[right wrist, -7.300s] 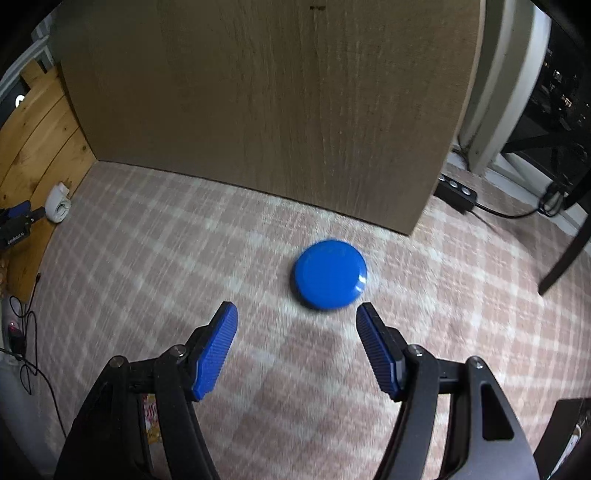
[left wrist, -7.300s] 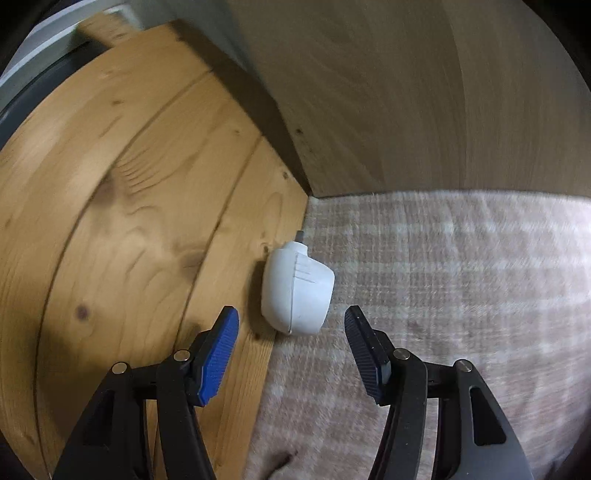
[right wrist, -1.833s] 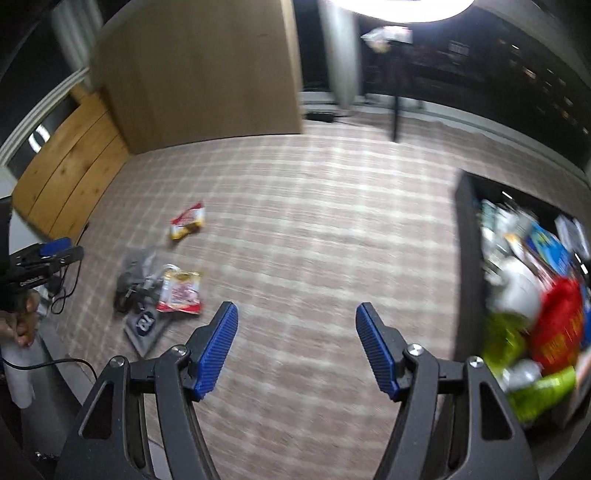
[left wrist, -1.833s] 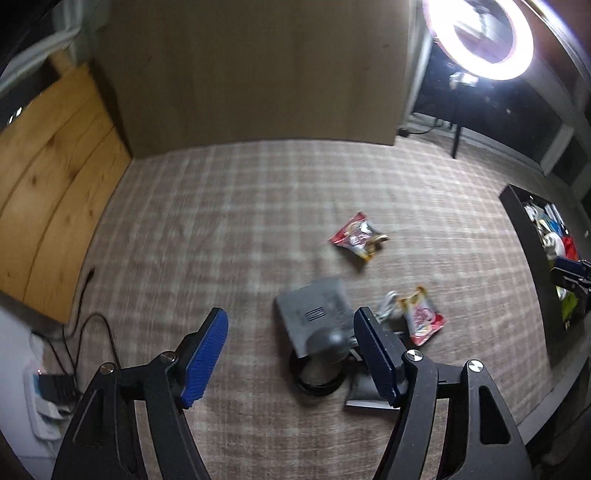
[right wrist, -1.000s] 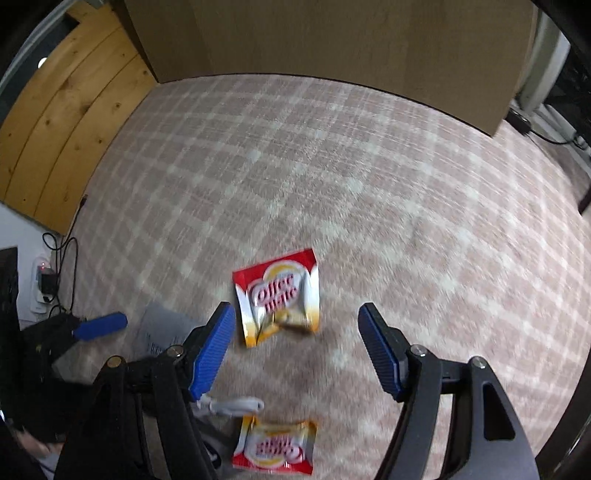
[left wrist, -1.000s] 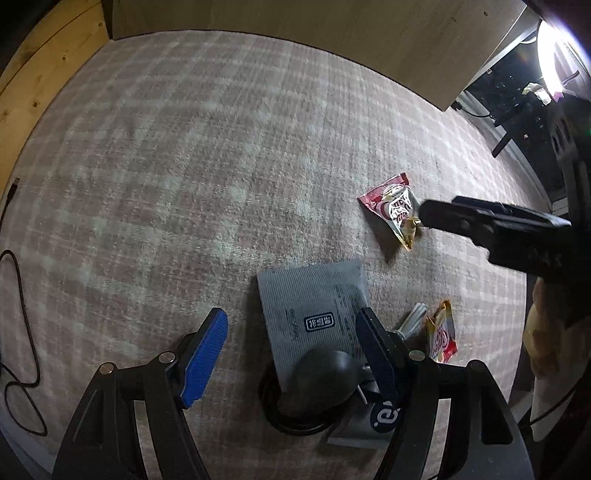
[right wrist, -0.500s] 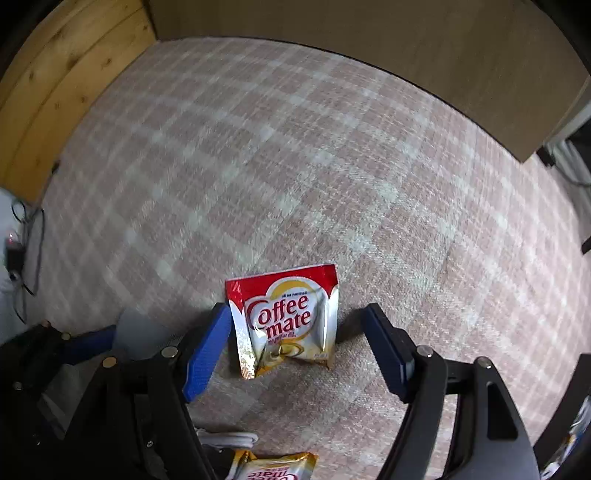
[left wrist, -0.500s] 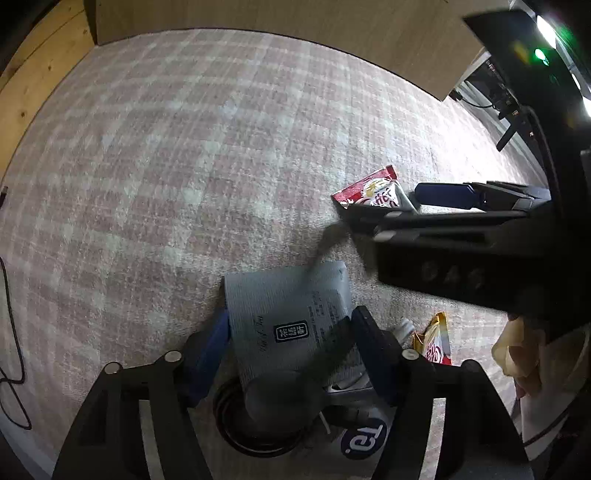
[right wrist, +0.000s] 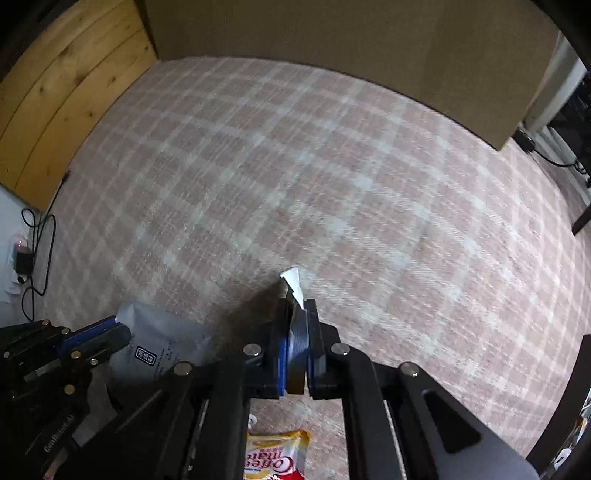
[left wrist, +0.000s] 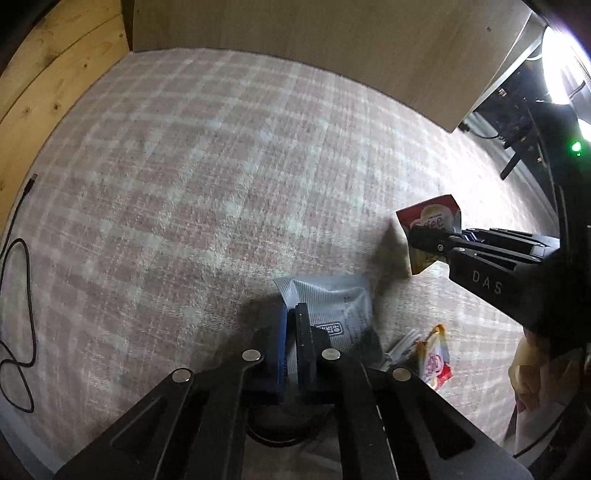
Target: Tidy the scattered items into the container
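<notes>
My left gripper [left wrist: 291, 314] points down at the plaid carpet, its jaws closing, and the pads pinch the top edge of a grey foil pouch [left wrist: 332, 299]. My right gripper [right wrist: 297, 317] is closing too, and its pads clamp a red Coffee mate sachet [right wrist: 292, 282] edge-on, with a white corner sticking out. In the left wrist view the same red sachet [left wrist: 430, 216] hangs from the right gripper [left wrist: 417, 236]. The right wrist view shows the left gripper [right wrist: 118, 330] on the grey pouch [right wrist: 162, 343]. A second sachet [left wrist: 434, 356] lies flat on the carpet. No container is in view.
A dark round object with a cable ring [left wrist: 273, 435] lies under the left gripper. A tall wooden panel [left wrist: 314, 33] stands at the back, with wood flooring [right wrist: 55, 103] to the left. A black cable [left wrist: 14, 302] and a power adapter [right wrist: 20, 258] lie at the carpet's left edge. A hand [left wrist: 532, 369] shows at the right.
Both grippers have gone from wide open to shut. The left closed on the grey pouch, and the right closed on the red sachet, which now stands on edge.
</notes>
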Demonstrator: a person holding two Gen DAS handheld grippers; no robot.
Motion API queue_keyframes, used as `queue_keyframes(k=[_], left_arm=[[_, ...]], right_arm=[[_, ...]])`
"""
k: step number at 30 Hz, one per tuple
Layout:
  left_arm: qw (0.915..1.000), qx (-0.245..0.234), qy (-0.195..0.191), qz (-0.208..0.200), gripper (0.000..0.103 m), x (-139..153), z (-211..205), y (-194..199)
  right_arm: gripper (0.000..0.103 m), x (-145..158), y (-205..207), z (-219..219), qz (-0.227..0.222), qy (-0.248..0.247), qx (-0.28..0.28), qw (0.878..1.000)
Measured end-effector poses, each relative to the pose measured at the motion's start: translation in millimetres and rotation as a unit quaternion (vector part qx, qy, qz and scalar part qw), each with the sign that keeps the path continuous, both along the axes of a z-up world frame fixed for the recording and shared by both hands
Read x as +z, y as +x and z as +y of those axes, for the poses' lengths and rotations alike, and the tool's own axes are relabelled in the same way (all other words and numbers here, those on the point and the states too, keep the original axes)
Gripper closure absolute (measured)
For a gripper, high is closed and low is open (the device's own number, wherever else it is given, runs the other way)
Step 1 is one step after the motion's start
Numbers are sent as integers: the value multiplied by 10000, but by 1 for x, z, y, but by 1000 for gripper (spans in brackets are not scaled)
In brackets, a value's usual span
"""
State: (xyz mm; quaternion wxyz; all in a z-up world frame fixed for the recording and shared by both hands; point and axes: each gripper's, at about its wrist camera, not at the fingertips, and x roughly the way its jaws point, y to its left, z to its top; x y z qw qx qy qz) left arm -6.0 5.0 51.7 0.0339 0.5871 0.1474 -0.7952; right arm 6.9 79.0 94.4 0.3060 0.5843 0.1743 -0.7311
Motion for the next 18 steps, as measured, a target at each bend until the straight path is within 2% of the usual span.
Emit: queue_keyframes(k=[4, 10, 18], left_arm=[[9999, 67, 26, 129, 102, 10, 0, 2], [9981, 45, -165, 594, 103, 49, 2, -5], [9939, -351, -57, 1040, 103, 95, 20, -9]], right_arm=[[96, 13, -2, 19, 37, -222, -213, 9995], [96, 38, -7, 56, 18, -627, -536, 9966], [96, 76, -5, 137, 149, -1085, -1062, 9883]])
